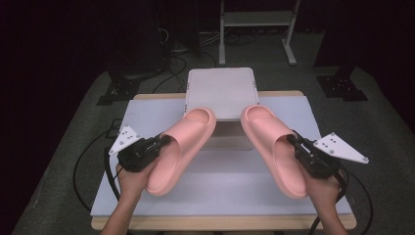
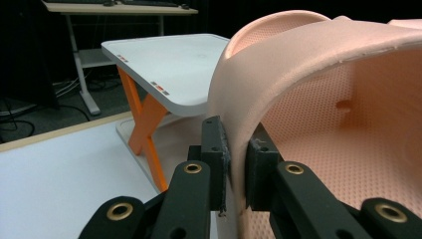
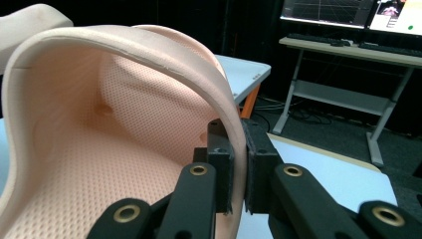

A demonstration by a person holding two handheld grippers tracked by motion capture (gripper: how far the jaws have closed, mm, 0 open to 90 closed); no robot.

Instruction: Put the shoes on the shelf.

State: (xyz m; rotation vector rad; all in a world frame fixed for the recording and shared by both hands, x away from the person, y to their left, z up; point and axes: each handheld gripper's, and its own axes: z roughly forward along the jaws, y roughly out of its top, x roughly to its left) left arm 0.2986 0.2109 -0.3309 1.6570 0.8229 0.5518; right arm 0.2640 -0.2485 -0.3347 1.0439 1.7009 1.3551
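Note:
Two pink foam slides hang above the white table [image 1: 147,112], toes pointing away from me and fanned apart. My left gripper [image 1: 164,140] is shut on the outer side of the left slide [image 1: 183,147]; in the left gripper view its black jaws [image 2: 237,159] pinch the edge of the strap [image 2: 308,55]. On the other side, my right gripper [image 1: 292,140] is shut on the right slide [image 1: 271,147], and the right gripper view has the strap wall [image 3: 149,45] squeezed between the jaws [image 3: 239,159].
A small white stand [image 1: 222,90] with orange crossed legs [image 2: 144,124] sits at the table's far middle. Past it on the floor are cables [image 1: 171,58] and a grey desk frame [image 1: 257,29]. A desk with monitors [image 3: 348,12] stands off to the right.

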